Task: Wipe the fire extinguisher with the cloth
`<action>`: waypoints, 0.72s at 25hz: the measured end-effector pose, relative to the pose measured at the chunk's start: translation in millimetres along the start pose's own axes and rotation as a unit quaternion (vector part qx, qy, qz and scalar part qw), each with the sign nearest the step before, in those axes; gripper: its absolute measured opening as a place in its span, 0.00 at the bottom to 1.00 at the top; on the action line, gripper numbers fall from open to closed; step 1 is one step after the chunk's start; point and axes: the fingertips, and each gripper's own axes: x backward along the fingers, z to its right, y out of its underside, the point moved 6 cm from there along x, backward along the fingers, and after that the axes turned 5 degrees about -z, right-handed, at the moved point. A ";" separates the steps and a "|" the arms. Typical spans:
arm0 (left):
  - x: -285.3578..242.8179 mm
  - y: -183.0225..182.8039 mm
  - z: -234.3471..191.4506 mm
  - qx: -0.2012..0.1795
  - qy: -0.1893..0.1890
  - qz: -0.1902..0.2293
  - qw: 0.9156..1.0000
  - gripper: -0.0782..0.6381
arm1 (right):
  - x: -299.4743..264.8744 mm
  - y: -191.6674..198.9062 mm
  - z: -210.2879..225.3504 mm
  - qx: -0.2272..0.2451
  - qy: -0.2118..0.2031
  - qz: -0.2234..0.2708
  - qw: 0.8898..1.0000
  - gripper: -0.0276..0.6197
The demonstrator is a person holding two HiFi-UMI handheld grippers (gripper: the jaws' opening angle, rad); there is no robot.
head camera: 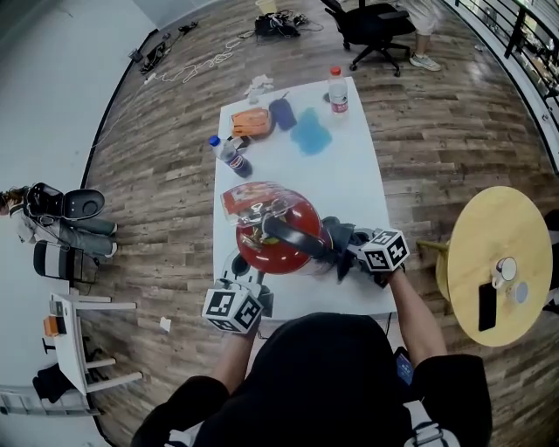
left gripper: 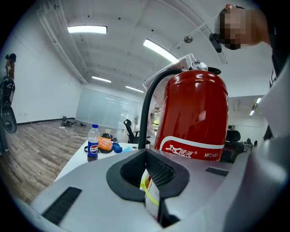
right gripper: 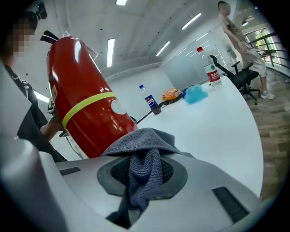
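A red fire extinguisher [head camera: 278, 234] with a black hose [left gripper: 147, 106] stands on the white table [head camera: 354, 188]. In the left gripper view its red body [left gripper: 195, 111] rises just beyond the jaws. My left gripper [left gripper: 148, 174] is shut on a thin white and yellow tag [left gripper: 152, 190] at the extinguisher's near left side. In the head view that gripper [head camera: 234, 306] sits at the table's front edge. My right gripper [right gripper: 141, 174] is shut on a grey cloth [right gripper: 141, 144]. The cloth [head camera: 337, 237] lies against the extinguisher's right side, beside its yellow band [right gripper: 86, 108].
Farther back on the table are a cola bottle [head camera: 231, 155], an orange packet [head camera: 251, 120], a blue cloth [head camera: 310, 131] and a water bottle [head camera: 338, 90]. A round wooden table [head camera: 489, 236] with a phone stands at the right. An office chair [head camera: 374, 26] is beyond.
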 end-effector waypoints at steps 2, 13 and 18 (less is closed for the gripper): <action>0.5 -0.2 0.4 0.000 -0.001 0.000 1.000 0.14 | 2.9 19.4 -8.4 -0.003 -0.007 -0.020 1.000 0.14; 5.5 9.9 1.5 0.006 0.002 -0.007 1.000 0.14 | 52.7 -32.6 -85.1 0.133 0.051 0.105 0.984 0.14; 8.8 13.7 2.7 0.004 -0.003 -0.005 1.000 0.14 | 116.4 -122.8 -176.8 0.235 0.077 0.262 0.933 0.14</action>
